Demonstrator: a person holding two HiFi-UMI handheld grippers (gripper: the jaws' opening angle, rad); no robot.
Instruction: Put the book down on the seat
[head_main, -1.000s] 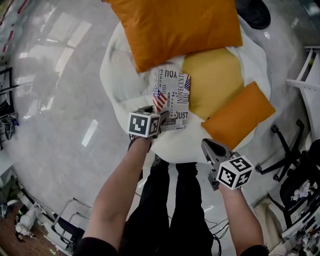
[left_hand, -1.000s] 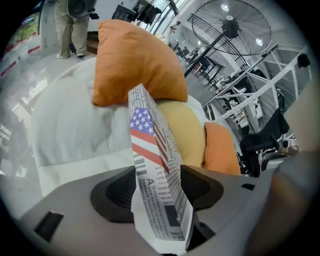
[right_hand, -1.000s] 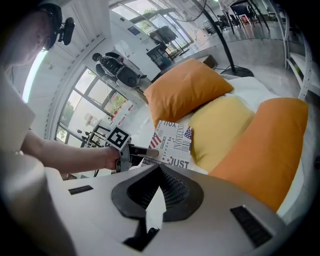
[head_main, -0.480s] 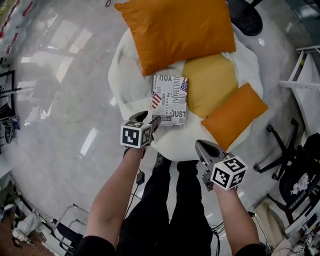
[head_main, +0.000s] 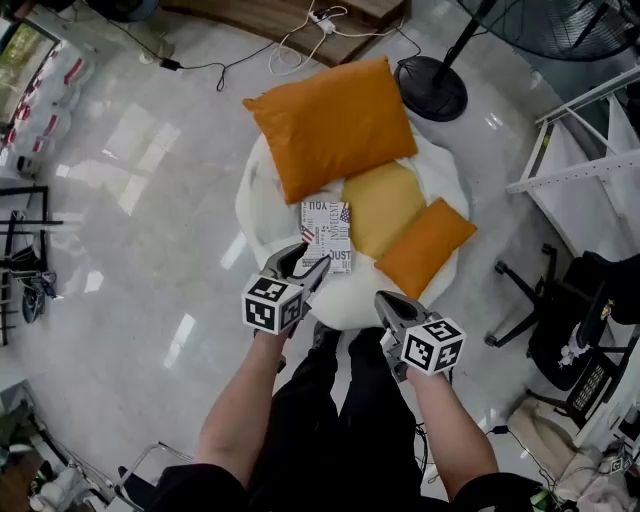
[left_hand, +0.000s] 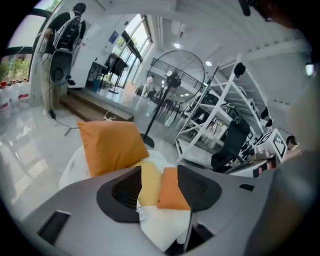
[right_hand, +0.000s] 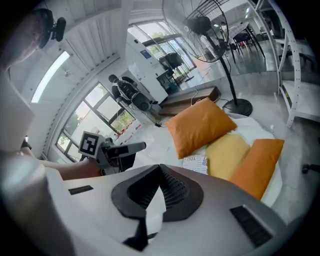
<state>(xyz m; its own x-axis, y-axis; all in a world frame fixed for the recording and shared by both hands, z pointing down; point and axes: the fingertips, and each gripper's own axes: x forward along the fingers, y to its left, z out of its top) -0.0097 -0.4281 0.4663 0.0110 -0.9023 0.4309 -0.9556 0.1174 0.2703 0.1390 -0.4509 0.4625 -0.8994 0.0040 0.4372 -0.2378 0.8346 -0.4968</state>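
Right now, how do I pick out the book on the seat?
In the head view, find the round white seat in mid-floor. The book lies flat on it, below the big orange cushion and left of the yellow cushion. It alone is a thin rectangle with black-and-white lettering and a flag; its neighbours are plain, puffy cushions.

Book (head_main: 327, 235) newsprint-patterned, seat (head_main: 262, 200) white, big cushion (head_main: 330, 125) orange.

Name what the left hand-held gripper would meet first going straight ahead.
Probably the yellow cushion or small orange cushion on the seat; depth unclear. The left hand-held gripper is empty, jaws just closing slightly.
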